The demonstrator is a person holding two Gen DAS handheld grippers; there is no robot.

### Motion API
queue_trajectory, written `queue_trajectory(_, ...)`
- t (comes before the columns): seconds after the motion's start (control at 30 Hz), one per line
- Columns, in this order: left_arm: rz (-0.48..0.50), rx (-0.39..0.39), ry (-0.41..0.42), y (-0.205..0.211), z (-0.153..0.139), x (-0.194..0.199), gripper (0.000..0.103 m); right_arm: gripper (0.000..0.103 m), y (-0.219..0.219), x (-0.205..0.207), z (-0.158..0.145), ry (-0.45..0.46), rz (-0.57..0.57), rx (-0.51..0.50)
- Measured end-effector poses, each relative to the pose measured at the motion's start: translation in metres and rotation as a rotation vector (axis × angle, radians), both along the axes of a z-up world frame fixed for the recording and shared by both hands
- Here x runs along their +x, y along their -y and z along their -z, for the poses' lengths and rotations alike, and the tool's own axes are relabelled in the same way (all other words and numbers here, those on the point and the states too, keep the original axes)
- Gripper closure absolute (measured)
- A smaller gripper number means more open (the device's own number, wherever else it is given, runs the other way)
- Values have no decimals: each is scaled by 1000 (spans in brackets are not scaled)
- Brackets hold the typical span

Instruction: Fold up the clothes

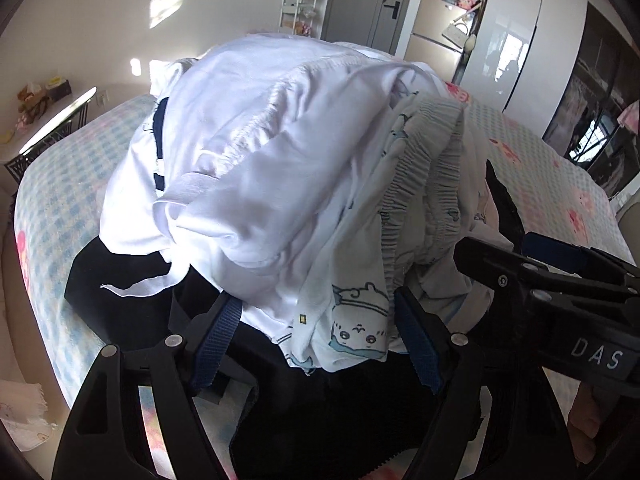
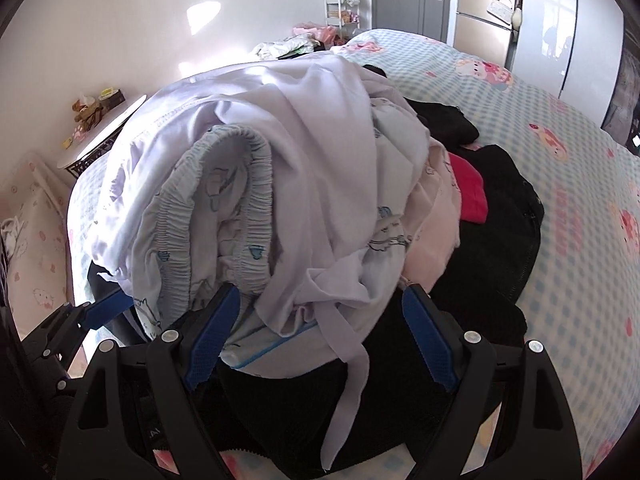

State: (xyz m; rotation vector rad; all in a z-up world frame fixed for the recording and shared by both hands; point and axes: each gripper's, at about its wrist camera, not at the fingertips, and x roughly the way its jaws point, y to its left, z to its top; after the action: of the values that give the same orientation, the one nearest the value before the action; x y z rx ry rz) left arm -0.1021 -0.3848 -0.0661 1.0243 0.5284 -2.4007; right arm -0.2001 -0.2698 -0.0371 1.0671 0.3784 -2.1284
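**Both sets of fingers spread wide at the near edge of the clothes heap**

Left gripper [image 1: 320, 340] angled steeply down, fingers [image 1: 216, 336] spread wide, nothing pinched. Between them, the hem of a cartoon-print garment [image 1: 356, 328] hanging over a black garment [image 1: 320, 412]; whether the blue pads touch the cloth cannot be told. Just beyond the fingertips, a white garment [image 1: 260, 152] mounded high, with a loose white strap [image 1: 140, 286] trailing to the left. Right of the fingers, the gathered elastic waistband of light blue shorts [image 1: 416, 184]. At the far right, the right gripper [image 1: 560, 268] crossing in close alongside.

Right gripper [image 2: 320, 328] likewise tilted sharply downward, fingers [image 2: 428, 340] apart and empty-handed. Between them, a white strap [image 2: 348, 380] dangling over black fabric [image 2: 280, 408]. Directly ahead, the shorts' waistband [image 2: 236, 200] curled under the white garment [image 2: 312, 128]. Right of the fingers, a pale pink piece [image 2: 432, 232], a red piece [image 2: 468, 188] and more black clothing [image 2: 500, 220]. Left of the fingers, the tip of the left gripper [image 2: 104, 308], just beside.

Whole clothes heap [image 2: 280, 180] resting on a bed [image 2: 560, 160] with a blue-checked, cartoon-printed sheet, spreading outward on all sides.
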Motion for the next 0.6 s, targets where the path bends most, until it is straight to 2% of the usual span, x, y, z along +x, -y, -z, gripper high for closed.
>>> queue_trajectory(0.03,-8,-1,-4,3,-1,2,39,18,5,0,1,5,-12,-2)
queue_trajectory(0.1,-18,-3,-6,7,-2,6,52,18,17,0,4,23,-35,-9)
queue_trajectory(0.17,-34,-7,-10,10,-4,10,59,25,27,-1,8,57,-57,-23)
queue_trajectory(0.23,-51,1,-23,12,-5,15,64,43,35,-3,14,95,-77,-31)
queue_trajectory(0.27,-46,16,-28,12,-5,15,65,47,37,-4,16,100,-77,-27)
queue_trajectory(0.3,-19,41,-33,12,-3,13,65,58,38,-4,17,100,-74,-23)
queue_trajectory(0.33,14,59,-28,10,0,10,64,69,38,-5,18,97,-68,-18)
queue_trajectory(0.37,36,65,-17,7,3,6,60,72,36,-6,18,94,-63,-17)
queue_trajectory(0.4,50,65,-9,4,5,2,45,76,33,-8,18,98,-59,-28)
queue_trajectory(0.47,78,63,2,-2,9,-5,29,81,22,-10,15,103,-41,-59)
queue_trajectory(0.53,85,50,-12,-8,7,-8,30,82,11,-11,10,84,-16,-74)
queue_trajectory(0.57,87,42,-21,-11,5,-8,42,82,6,-10,7,64,-6,-76)
queue_trajectory(0.6,87,25,-21,-15,3,-10,70,82,1,-10,3,48,5,-80)
